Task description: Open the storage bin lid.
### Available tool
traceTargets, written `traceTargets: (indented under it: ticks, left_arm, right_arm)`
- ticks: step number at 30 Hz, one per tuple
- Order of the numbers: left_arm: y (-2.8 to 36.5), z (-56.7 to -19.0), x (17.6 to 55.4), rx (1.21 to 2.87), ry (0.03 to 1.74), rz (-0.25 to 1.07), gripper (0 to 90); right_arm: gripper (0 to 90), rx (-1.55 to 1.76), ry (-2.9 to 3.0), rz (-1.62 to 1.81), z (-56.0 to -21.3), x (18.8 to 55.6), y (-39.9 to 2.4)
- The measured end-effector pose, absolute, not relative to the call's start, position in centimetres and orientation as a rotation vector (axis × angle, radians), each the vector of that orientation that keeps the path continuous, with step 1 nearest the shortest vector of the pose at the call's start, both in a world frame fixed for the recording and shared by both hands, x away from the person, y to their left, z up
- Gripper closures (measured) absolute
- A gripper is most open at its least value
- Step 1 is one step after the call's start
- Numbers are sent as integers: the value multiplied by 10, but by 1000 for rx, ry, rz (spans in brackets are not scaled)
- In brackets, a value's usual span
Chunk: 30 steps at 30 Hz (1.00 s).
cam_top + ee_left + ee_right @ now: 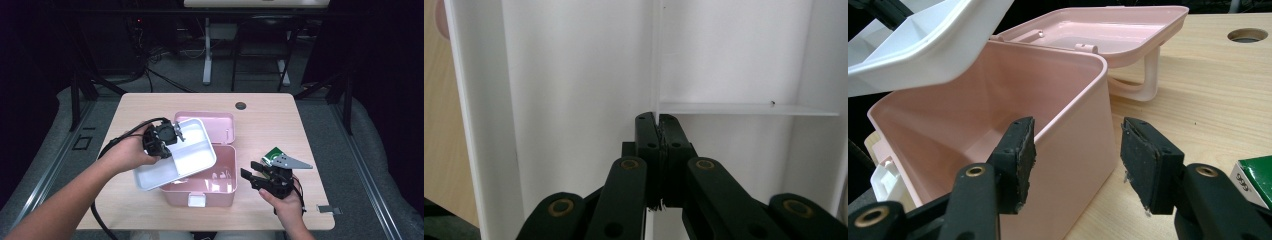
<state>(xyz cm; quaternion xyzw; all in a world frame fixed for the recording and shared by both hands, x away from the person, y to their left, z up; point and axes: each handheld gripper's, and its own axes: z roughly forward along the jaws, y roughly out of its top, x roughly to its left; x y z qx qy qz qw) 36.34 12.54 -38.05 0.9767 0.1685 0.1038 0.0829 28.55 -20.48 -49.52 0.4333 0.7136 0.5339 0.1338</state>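
Note:
A pink box (220,192) stands open on the table, its lid (215,122) folded back behind it. My left gripper (172,136) is shut on the thin divider wall (656,60) of a white inner tray (195,145), which hangs tilted over the box's left half. In the left gripper view the jaws (658,120) pinch that divider between their pads. My right gripper (248,169) stands open just right of the box, with nothing pressed between its pads. In the right gripper view its gripper (1075,150) faces the box's near corner (1083,125), under the raised tray (938,35).
A small green carton (274,154) lies on the table behind my right gripper, its corner (1253,180) at the right edge of the right gripper view. The box has a white front latch (196,200). A round cable hole (241,105) sits near the table's far edge.

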Motion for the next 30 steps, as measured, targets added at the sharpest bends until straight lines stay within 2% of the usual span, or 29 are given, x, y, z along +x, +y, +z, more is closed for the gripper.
traceTargets:
  ticks: [5, 11, 18, 30]
  left_arm:
    - [150, -384, 369, 2895, 656, 283, 896]
    - [171, -388, 373, 2886, 758, 274, 896]
    - [213, -395, 381, 2832, 983, 281, 896]
    - [259, -407, 388, 2763, 1169, 236, 896]
  right_arm:
    - [473, 1256, 2071, 1545, -497, 286, -204]
    - [470, 1254, 2086, 1536, -497, 285, -202]
    - [469, 1251, 2084, 1533, -499, 286, -201]
    - [466, 1251, 2092, 1524, -500, 287, -199]
